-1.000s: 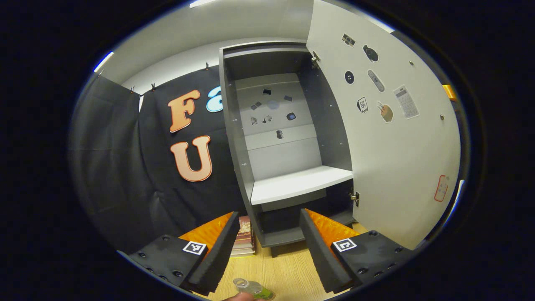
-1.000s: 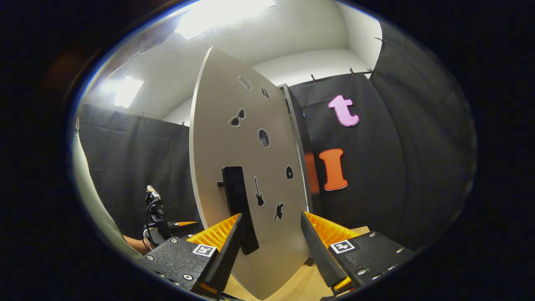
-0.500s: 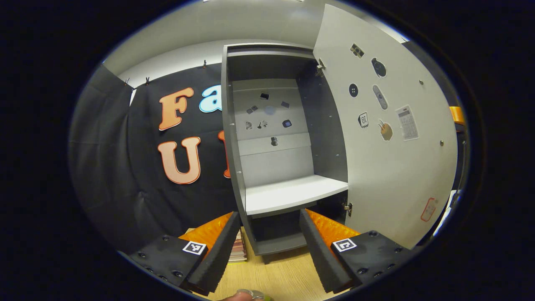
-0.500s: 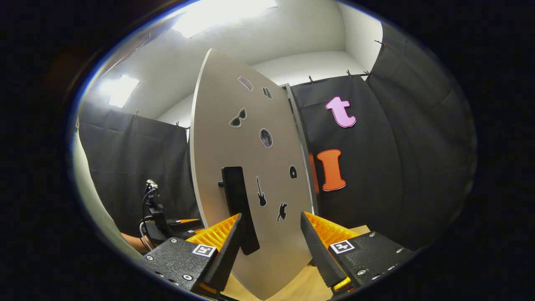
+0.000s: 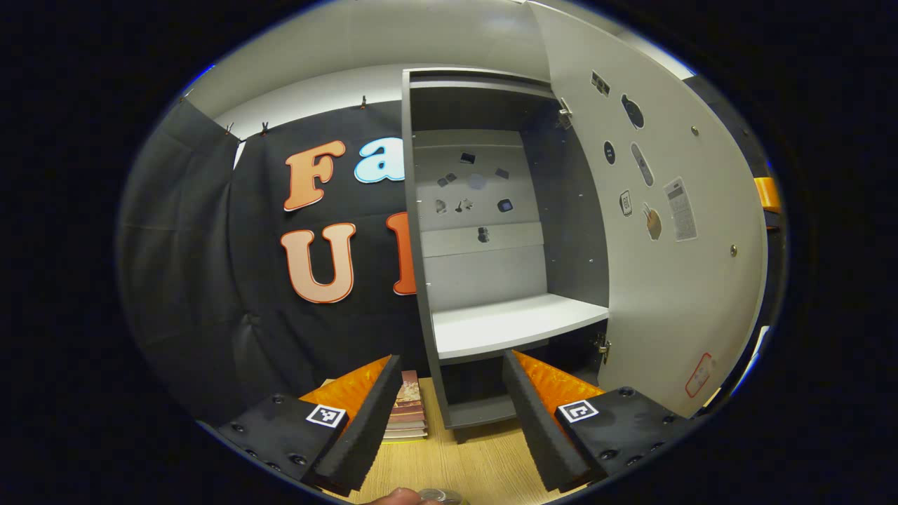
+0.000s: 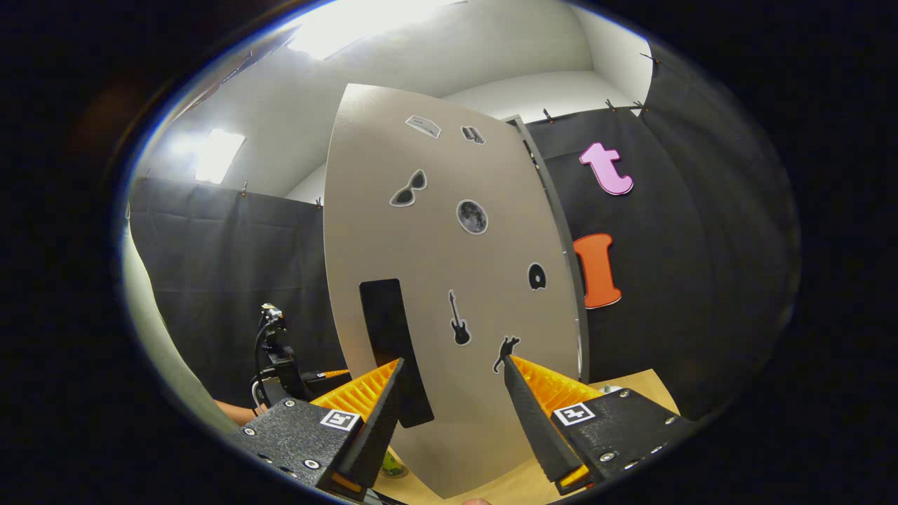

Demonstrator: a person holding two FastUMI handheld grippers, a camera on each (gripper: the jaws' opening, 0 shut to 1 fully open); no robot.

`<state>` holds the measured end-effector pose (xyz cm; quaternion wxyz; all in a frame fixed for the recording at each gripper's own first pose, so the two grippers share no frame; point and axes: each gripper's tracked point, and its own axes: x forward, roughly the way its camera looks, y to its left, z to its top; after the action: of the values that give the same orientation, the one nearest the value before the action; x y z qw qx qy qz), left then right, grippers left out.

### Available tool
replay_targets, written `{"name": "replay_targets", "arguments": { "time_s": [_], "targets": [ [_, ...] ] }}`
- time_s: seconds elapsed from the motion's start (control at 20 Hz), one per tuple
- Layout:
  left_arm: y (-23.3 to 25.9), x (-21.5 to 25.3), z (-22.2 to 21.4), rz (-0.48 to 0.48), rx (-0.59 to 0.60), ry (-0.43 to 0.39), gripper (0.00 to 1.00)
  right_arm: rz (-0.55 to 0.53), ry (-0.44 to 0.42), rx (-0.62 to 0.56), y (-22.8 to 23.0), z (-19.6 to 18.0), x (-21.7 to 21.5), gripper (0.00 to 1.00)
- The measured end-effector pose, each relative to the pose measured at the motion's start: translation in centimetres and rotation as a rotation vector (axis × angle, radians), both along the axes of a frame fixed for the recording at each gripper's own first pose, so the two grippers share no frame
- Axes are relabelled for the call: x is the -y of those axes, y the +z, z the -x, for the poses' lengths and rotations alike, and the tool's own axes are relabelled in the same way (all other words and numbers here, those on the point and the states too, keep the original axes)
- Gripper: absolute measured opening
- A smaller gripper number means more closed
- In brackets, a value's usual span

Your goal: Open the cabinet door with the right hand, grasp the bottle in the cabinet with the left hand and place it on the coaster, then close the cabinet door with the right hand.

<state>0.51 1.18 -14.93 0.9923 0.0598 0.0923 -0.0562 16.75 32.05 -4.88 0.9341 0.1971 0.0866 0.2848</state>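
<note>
Grey cabinet (image 5: 491,231) open, its white shelf (image 5: 515,324) bare; the bottle is already out.

In the left gripper view, the left gripper (image 5: 449,421) hangs wide and empty above the pale wooden tabletop (image 5: 456,466), with the clear plastic bottle (image 5: 440,496) just peeking in at the bottom edge below it; the coaster cannot be made out. In the right gripper view, the right gripper (image 6: 452,421) is spread wide, holding nothing, facing the pale sticker-covered cabinet door (image 6: 449,280) near its black bar handle (image 6: 393,347), seemingly placed to push it closed.
</note>
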Motion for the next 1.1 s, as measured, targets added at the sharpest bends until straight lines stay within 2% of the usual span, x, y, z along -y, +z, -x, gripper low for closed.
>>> {"name": "replay_targets", "arguments": {
  "time_s": [0.05, 0.1, 0.3, 0.35, 0.4, 0.45, 0.5, 0.65, 0.7, 0.75, 0.9, 0.95, 1.0, 1.1],
  "targets": [
    [0.0, -0.7, 0.2, 0.000, 0.003, 0.015, 0.97, -0.003, 0.013, -0.011, -0.2, -0.4, -0.4, 0.94],
    [0.0, -1.5, 0.4, -0.002, 0.007, 0.027, 0.96, -0.003, 0.024, -0.026, -0.5, -1.0, -1.0, 0.90],
    [-0.6, -4.4, 0.2, 0.003, 0.002, 0.067, 0.94, 0.033, 0.070, -0.081, -2.3, -3.2, -3.0, 0.94],
    [-0.7, -5.3, 0.3, 0.008, -0.001, 0.083, 0.94, 0.040, 0.070, -0.084, -2.5, -3.5, -3.3, 1.00],
    [-0.6, -6.1, 0.3, 0.013, 0.003, 0.095, 0.97, 0.043, 0.073, -0.082, -2.7, -3.8, -3.7, 0.94],
    [-0.3, -6.9, 0.3, 0.016, 0.010, 0.107, 0.94, 0.043, 0.070, -0.085, -3.0, -4.2, -4.1, 0.94],
    [-0.2, -7.7, 0.3, 0.011, 0.016, 0.116, 0.96, 0.041, 0.078, -0.089, -3.2, -4.2, -4.5, 0.94],
    [-0.8, -9.9, 1.0, -0.015, 0.013, 0.145, 0.94, 0.035, 0.093, -0.088, -2.4, -3.6, -4.9, 0.94],
    [-1.0, -10.7, 1.3, -0.014, 0.010, 0.157, 0.95, 0.034, 0.097, -0.084, -2.3, -3.8, -5.4, 1.00],
    [-1.1, -11.4, 1.5, -0.012, 0.006, 0.169, 0.95, 0.038, 0.094, -0.078, -2.2, -4.1, -5.9, 0.94],
    [-0.6, -13.7, 2.0, -0.012, 0.016, 0.202, 0.97, 0.061, 0.069, -0.065, -2.3, -5.7, -7.9, 0.94],
    [-0.3, -14.4, 2.2, -0.014, 0.023, 0.213, 0.95, 0.064, 0.081, -0.067, -2.3, -5.7, -8.4, 1.00],
    [0.0, -15.2, 2.4, -0.017, 0.030, 0.225, 0.94, 0.070, 0.078, -0.070, -2.4, -6.0, -8.9, 0.94],
    [0.1, -16.4, 3.2, -0.023, 0.036, 0.244, 0.95, 0.106, 0.055, -0.064, -2.4, -6.0, -8.6, 0.94]
  ]
}}
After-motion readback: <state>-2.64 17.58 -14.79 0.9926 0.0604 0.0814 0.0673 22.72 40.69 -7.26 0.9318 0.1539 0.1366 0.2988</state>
